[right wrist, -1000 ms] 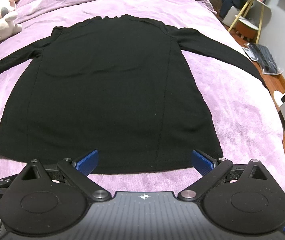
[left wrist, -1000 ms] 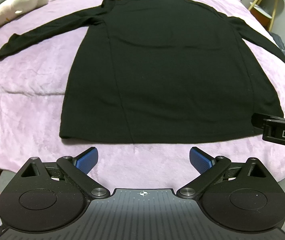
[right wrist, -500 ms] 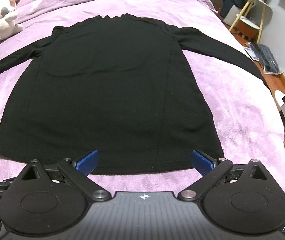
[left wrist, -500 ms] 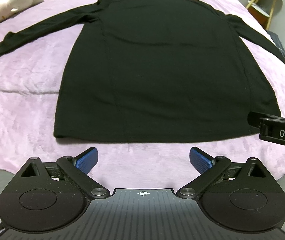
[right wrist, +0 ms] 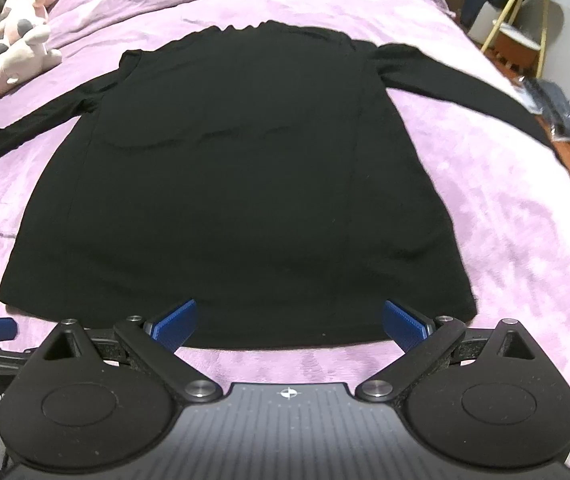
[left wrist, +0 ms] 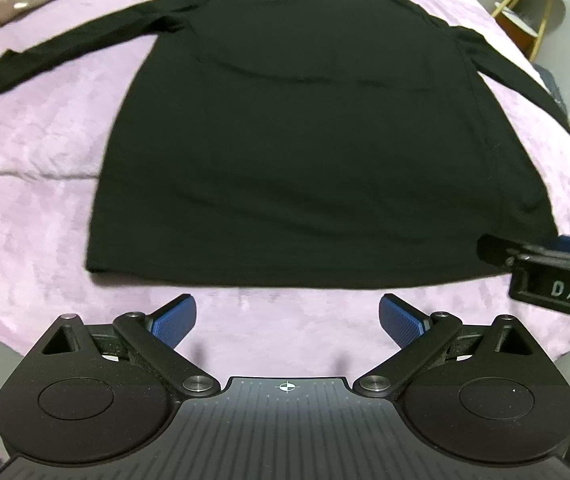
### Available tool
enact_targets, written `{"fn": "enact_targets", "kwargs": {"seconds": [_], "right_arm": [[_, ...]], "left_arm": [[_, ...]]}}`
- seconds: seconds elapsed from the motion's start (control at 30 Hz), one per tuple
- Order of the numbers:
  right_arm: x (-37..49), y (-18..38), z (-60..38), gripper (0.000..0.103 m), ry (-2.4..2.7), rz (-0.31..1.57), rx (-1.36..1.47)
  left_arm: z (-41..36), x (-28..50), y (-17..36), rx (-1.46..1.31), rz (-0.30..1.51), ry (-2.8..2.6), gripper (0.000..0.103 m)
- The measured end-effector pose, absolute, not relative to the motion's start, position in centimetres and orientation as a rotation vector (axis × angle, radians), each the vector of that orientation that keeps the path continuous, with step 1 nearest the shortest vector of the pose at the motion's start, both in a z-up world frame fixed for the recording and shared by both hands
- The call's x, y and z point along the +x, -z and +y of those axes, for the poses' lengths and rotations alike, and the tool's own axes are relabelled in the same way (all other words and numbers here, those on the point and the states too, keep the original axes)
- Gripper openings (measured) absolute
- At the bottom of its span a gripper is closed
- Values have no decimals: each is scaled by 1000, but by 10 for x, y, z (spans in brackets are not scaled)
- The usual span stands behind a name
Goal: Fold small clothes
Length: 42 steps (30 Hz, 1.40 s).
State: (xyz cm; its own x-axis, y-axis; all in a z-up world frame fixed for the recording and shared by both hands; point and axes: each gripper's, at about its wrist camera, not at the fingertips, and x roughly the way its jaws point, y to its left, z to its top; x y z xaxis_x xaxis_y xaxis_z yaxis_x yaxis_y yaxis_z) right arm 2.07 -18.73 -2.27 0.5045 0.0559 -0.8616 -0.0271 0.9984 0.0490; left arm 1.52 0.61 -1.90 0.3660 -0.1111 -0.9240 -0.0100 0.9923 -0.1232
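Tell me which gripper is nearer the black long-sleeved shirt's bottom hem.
Right. The right gripper has its blue fingertips over the hem of the black long-sleeved shirt, towards its right corner. The left gripper sits just short of the hem, lilac bedspread between.

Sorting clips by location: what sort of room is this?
Most likely a bedroom. A black top lies flat on a bed with a purple blanket, a plush toy sits near its head, and a small side table stands beside it.
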Motion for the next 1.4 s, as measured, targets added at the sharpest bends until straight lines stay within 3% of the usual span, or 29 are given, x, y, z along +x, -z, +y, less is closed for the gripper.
{"fn": "enact_targets", "kwargs": {"seconds": [0.17,0.37,0.53,0.6,0.73,0.83,0.9,0.97,1.07,1.2,1.4], "right_arm": [[42,32,-232,99,-123,1001,222],[92,32,-376,98,20,715,645],[132,57,-490,67,292,573,908],[142,74,-526,50,345,535,1036],[153,109,-566,42,451,486,1253],[155,131,-581,27,499,427,1328],[158,141,-590,10,528,411,1351],[160,151,-598,3,542,398,1374],[167,150,-598,3,550,406,1336],[195,98,-570,3,536,446,976],[216,14,-414,3,18,421,404]], "left_arm": [[8,30,23,-162,1182,94,101],[19,67,22,-178,1089,23,101],[29,96,35,-197,999,-102,101],[31,105,46,-210,995,-149,101],[34,113,65,-246,1038,-183,101],[32,115,70,-232,1036,-187,102],[31,116,73,-216,1045,-182,103],[33,114,74,-217,1046,-178,103],[41,114,74,-257,1045,-166,103],[45,115,75,-279,1033,-134,103],[52,113,67,-313,1016,-109,103]]}}
